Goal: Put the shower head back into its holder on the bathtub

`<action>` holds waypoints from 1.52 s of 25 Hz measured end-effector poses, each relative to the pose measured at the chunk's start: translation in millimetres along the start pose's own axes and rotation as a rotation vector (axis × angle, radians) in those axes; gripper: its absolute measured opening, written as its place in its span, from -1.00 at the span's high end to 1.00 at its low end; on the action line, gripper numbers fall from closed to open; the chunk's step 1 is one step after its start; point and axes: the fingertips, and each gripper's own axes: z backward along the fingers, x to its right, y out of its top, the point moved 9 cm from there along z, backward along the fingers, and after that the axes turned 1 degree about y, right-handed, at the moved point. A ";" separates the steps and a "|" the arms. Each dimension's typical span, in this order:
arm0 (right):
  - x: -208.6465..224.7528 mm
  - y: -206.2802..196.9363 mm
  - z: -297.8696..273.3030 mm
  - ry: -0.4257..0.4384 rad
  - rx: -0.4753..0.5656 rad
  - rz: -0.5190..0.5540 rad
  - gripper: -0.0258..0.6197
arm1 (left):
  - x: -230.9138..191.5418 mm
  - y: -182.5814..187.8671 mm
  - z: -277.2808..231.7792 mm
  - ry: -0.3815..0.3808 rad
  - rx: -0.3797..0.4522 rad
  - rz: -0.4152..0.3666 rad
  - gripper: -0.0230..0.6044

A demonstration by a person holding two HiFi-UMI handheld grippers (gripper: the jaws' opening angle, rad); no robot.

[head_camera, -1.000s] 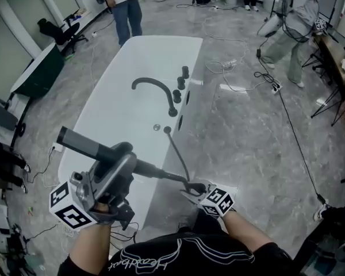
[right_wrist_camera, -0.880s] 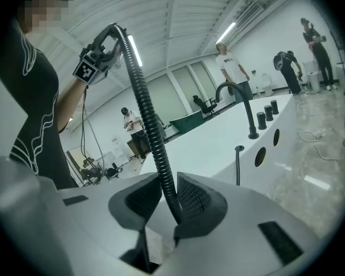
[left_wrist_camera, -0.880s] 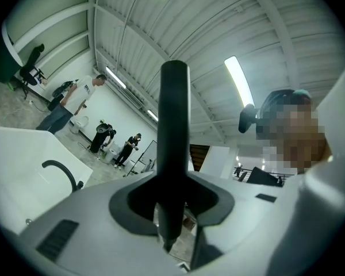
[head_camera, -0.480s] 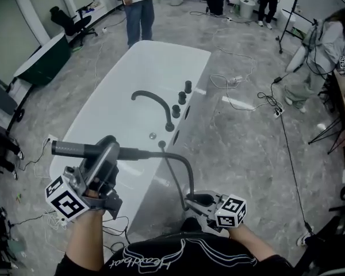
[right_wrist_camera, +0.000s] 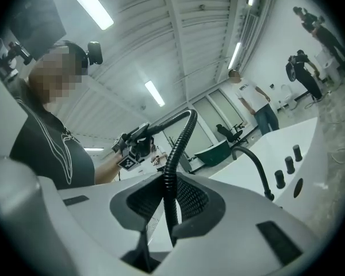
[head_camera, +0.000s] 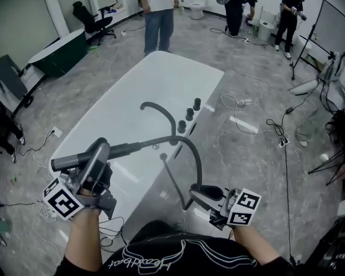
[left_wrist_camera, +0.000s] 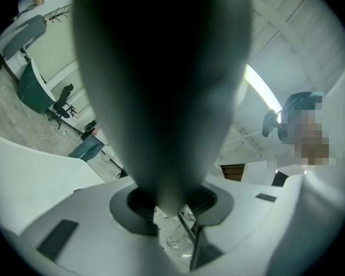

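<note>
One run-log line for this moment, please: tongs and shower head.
left tongs: shut on shower head | right tongs: just closed on hose | shower head: held above bathtub, not docked

Glossy, smooth white bathtub (head_camera: 161,73), acrylic-looking. The shower head (head_camera: 69,163) is matt dark grey; its shower hose (right_wrist_camera: 175,154) is black and ribbed. Matt black faucet spout (head_camera: 168,115). Around me, the floor (head_camera: 247,154) is polished grey marble-look stone, faintly reflective.
</note>
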 end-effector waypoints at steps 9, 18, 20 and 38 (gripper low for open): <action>24.5 70.2 -48.9 0.085 0.041 0.125 0.71 | -18.2 33.9 16.2 0.065 0.097 -0.024 0.55; 46.3 133.4 -127.8 0.145 0.077 0.233 0.72 | -50.3 86.5 20.1 0.077 0.152 -0.068 0.55; 53.1 142.0 -144.8 0.154 0.083 0.243 0.72 | -58.7 96.2 20.0 0.081 0.161 -0.077 0.55; 121.8 213.5 -247.3 0.117 0.096 0.407 0.72 | -97.6 157.7 -10.8 0.075 0.204 -0.175 0.55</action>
